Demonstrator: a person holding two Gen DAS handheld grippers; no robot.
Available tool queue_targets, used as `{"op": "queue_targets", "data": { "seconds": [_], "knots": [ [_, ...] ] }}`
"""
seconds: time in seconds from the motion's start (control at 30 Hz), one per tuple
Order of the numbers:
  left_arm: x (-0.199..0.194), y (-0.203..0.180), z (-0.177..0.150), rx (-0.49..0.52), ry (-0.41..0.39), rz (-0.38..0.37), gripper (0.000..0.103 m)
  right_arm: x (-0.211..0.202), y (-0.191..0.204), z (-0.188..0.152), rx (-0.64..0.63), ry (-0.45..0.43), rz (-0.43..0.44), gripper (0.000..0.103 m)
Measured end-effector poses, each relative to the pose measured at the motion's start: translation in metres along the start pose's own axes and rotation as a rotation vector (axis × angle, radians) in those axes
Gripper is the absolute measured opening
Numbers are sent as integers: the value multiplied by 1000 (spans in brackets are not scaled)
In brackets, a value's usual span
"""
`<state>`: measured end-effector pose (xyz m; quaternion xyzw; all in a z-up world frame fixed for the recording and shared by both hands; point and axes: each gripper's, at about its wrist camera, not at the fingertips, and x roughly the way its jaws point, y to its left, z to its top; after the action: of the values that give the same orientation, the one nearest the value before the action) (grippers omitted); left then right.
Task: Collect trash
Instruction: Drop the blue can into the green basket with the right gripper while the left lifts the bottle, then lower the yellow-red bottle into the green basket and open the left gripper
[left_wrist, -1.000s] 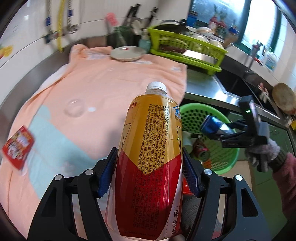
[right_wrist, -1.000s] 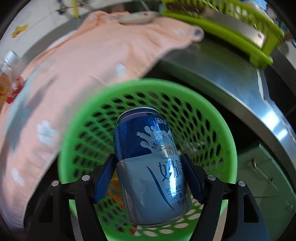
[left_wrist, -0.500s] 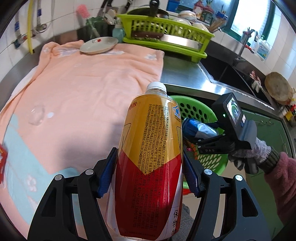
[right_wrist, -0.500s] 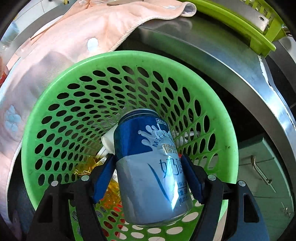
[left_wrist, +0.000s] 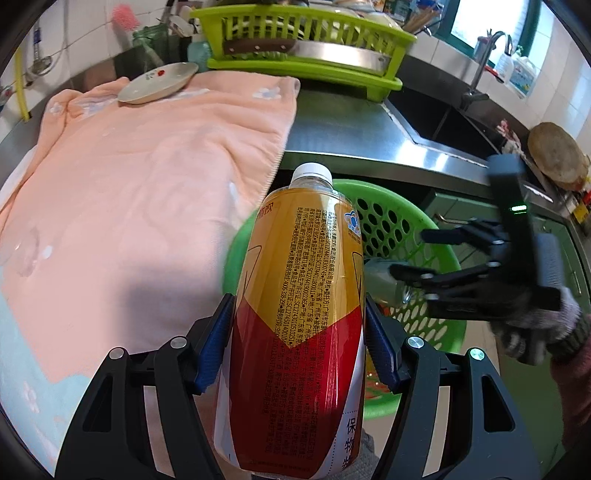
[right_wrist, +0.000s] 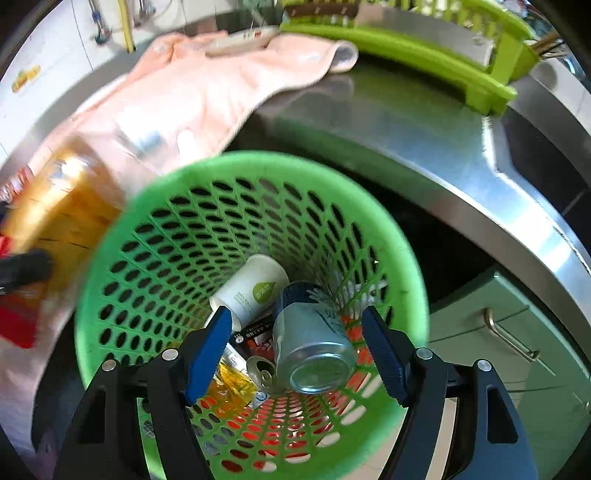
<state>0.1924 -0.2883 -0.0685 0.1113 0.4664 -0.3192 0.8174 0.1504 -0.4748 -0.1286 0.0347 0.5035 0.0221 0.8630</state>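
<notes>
My left gripper (left_wrist: 295, 314) is shut on a yellow-and-red drink bottle (left_wrist: 303, 295) with a white cap, held over the near rim of the green perforated basket (left_wrist: 391, 229). In the right wrist view my right gripper (right_wrist: 297, 332) stands open above the basket (right_wrist: 258, 162). The blue-and-silver can (right_wrist: 314, 343) lies loose below the pads among other trash, beside a white paper cup (right_wrist: 255, 288). The bottle (right_wrist: 66, 206) shows blurred at the left. From the left wrist view the right gripper (left_wrist: 410, 253) sits over the basket's far side.
A pink towel (left_wrist: 147, 166) covers the steel counter (left_wrist: 351, 133), with a plate (left_wrist: 157, 83) at its far end. A lime dish rack (left_wrist: 306, 44) and a sink (left_wrist: 443, 122) lie beyond. A gloved hand (left_wrist: 535, 325) holds the right gripper. Green cabinet doors (right_wrist: 509, 336) flank the basket.
The right gripper has let go of the can, which now lies in the basket. The left gripper carried the bottle rightward and lower, from over the towel to the basket's rim.
</notes>
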Motion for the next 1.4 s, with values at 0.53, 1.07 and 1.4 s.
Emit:
{"op": "queue_targets", "data": {
  "seconds": [0.53,1.07,1.4],
  "knots": [
    [77,-24,13,60,102,21,64,-57,-12,-26,96,-144,61,70],
    [77,-16,10,11,70,-9,73,-60,-1,-27,100,-152,85,70],
    [23,3,-3,-30,-9,7,73,-73,23,-23,74,-175,110,70]
  ]
}}
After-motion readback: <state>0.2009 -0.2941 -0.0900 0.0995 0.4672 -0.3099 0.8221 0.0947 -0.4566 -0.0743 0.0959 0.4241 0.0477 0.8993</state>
